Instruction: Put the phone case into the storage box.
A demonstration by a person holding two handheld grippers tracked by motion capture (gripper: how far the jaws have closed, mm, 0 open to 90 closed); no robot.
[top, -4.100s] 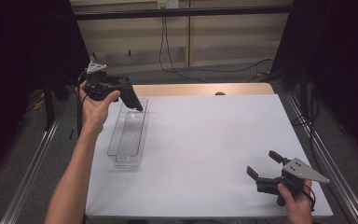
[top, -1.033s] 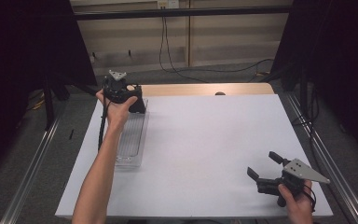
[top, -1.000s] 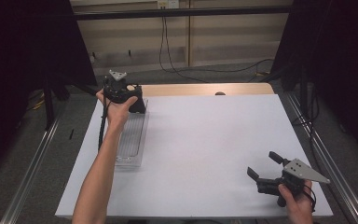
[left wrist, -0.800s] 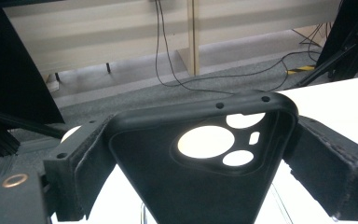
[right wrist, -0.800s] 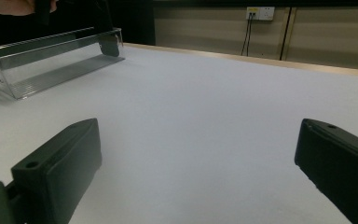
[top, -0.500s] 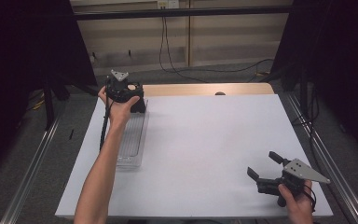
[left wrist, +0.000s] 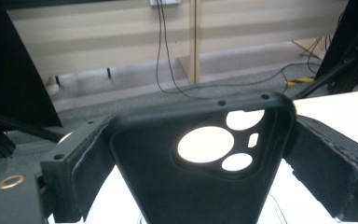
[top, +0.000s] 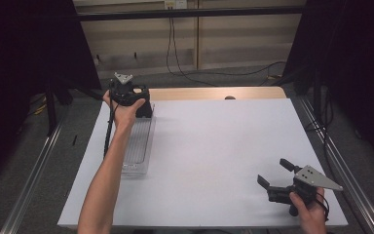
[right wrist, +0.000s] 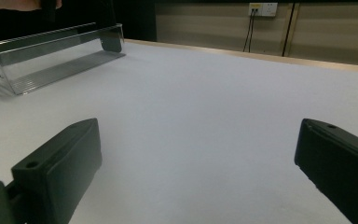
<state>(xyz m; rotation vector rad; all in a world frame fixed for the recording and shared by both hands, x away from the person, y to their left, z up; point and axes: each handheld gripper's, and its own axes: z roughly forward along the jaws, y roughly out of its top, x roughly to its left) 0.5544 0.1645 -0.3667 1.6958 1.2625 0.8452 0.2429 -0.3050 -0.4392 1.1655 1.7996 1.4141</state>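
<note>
My left gripper (top: 145, 107) is at the far end of a clear plastic tray (top: 137, 146) on the table's left side, shut on a black phone case (top: 146, 109). In the left gripper view the case (left wrist: 168, 186) stands upright between the two jaws of the left gripper (left wrist: 196, 154), its camera cut-outs showing bright. The case's lower end is hidden, so I cannot tell whether it touches the tray. My right gripper (top: 275, 174) rests near the table's front right corner, jaws wide open with nothing between them. In the right gripper view, the right gripper (right wrist: 196, 168) faces the tray (right wrist: 51, 60) across the table.
The white table top (top: 214, 146) ends in a wooden strip (top: 214, 92) at the far edge. Metal rails (top: 34, 165) run along both sides. Cables lie on the floor beyond, and dark curtains hang at left and right.
Since four seconds ago my left gripper has moved right with the case, to the tray's far end. Over the last second it shifted only slightly. The right gripper has stayed still.
</note>
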